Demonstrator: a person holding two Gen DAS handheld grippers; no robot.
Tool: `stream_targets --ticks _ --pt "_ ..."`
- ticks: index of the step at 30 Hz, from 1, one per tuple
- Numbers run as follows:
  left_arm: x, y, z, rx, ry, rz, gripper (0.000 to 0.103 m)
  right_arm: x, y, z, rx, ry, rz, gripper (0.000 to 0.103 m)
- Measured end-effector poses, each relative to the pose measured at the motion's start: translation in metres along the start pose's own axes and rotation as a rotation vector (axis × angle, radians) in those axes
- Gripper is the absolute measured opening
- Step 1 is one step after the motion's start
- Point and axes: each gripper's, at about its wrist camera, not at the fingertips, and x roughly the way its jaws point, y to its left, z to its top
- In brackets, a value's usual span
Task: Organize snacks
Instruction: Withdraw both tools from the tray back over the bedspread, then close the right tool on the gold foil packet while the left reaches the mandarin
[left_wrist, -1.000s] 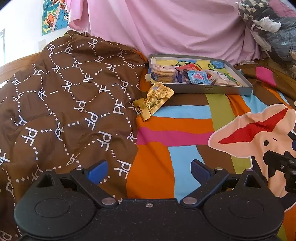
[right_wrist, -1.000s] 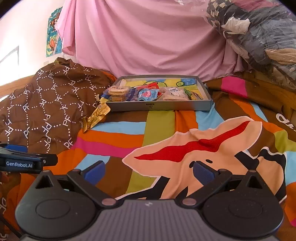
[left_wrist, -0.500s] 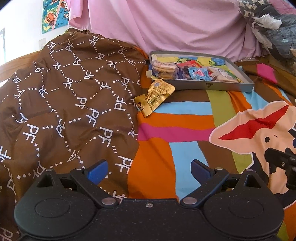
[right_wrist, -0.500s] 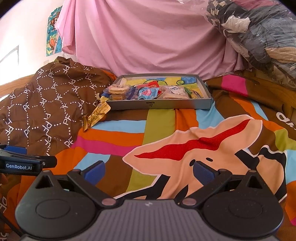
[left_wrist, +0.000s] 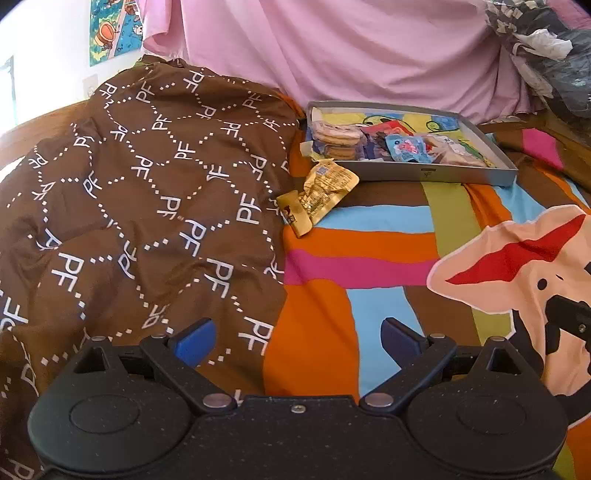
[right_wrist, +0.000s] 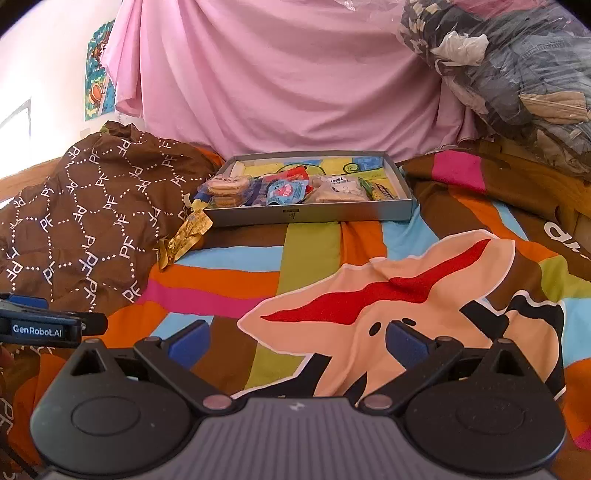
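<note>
1 gold snack pkt (left_wrist: 319, 195) | crinkled, shiny | beside grey tray (left_wrist: 424, 173)

Gold snack wrapper (left_wrist: 318, 195) beside grey tray (left_wrist: 436, 174); brown blanket (left_wrist: 147, 192) with white lettering left of tray; pink sheet (right_wrist: 280, 81) behind.

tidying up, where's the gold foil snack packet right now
In the left wrist view, the crumpled gold foil snack packet lies on the striped bedspread, just outside the grey tray's left corner, beside the brown blanket.
</note>
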Motion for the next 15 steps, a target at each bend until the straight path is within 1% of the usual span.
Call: stream_targets --ticks 5,10,15 --pt "0.007 0.005 0.013 0.043 0.012 0.031 0.096 0.003 0.001 0.009 -0.003 -0.015 0.009 0.103" --pt "0.018 0.013 0.037 0.069 0.024 0.050 0.096 0.008 0.003 0.019 -0.011 -0.031 0.026 0.103" --pt "0.031 0.016 0.066 0.061 0.030 0.070 0.096 0.021 0.010 0.023 -0.030 -0.025 0.055 0.103"
